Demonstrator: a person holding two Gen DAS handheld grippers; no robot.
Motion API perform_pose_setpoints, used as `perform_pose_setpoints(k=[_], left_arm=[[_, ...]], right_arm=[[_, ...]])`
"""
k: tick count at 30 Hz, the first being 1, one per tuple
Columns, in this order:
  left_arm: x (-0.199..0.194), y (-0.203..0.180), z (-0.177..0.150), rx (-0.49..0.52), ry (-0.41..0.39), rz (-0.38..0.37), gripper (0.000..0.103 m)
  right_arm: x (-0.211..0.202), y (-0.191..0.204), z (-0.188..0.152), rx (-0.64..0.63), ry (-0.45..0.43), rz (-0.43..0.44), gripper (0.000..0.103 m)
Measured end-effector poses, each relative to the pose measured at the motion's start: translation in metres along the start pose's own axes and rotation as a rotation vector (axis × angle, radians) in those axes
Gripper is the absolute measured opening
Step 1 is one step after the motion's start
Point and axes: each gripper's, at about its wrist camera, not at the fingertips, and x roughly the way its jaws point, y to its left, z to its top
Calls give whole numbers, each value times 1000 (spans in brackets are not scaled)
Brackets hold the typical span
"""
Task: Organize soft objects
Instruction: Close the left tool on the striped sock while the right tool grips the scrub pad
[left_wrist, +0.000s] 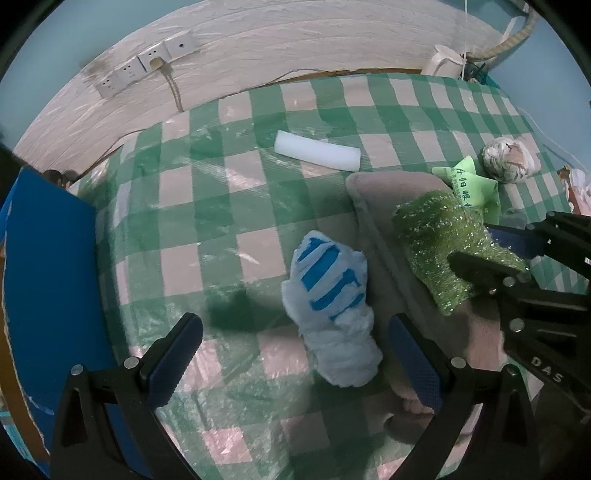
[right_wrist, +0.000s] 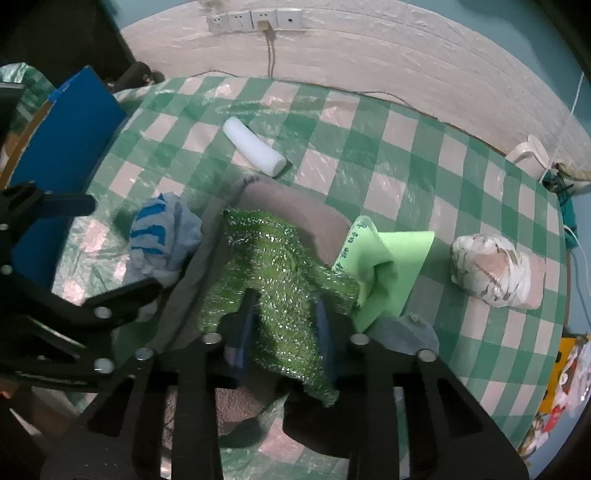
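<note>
My right gripper (right_wrist: 284, 325) is shut on a sparkly green cloth (right_wrist: 273, 269) that lies over a beige pillow (right_wrist: 295, 206); both show in the left wrist view, the cloth (left_wrist: 443, 240) on the pillow (left_wrist: 384, 192), with the right gripper (left_wrist: 491, 254) coming in from the right. My left gripper (left_wrist: 295, 350) is open, its jaws astride a crumpled blue-and-white cloth (left_wrist: 332, 302) beside the pillow's left edge; that cloth also shows in the right wrist view (right_wrist: 162, 236). A light green cloth (right_wrist: 388, 262) lies against the pillow's right side.
A white foam roll (left_wrist: 317, 149) lies farther back on the green checked tablecloth (left_wrist: 207, 229). A white wrapped ball (right_wrist: 495, 273) sits at the right. A blue box (left_wrist: 44, 302) stands at the left edge. A wall with sockets (right_wrist: 255, 20) is behind.
</note>
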Motion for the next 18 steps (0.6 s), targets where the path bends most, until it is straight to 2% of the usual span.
perform_pose_setpoints(k=[3, 8, 11, 13, 14, 16, 18], left_arm=[[5, -5, 2, -5, 4, -9, 101], [14, -7, 6, -11, 2, -13, 101], [20, -3, 8, -24, 5, -19, 84], [22, 0, 8, -33, 14, -23, 69], [24, 2, 8, -38, 20, -26, 65], [27, 5, 7, -44, 23, -25, 42], [26, 9, 6, -47, 14, -21, 41]], right_arm=[[-6, -5, 1, 14, -18, 17, 17], [-14, -11, 2, 36, -40, 20, 16], [-16, -13, 1, 46, -42, 25, 16], [-16, -13, 2, 44, -43, 24, 16], [-16, -13, 2, 41, -43, 26, 16], [-16, -13, 1, 40, -44, 25, 16], [-17, -13, 1, 37, -44, 23, 16]])
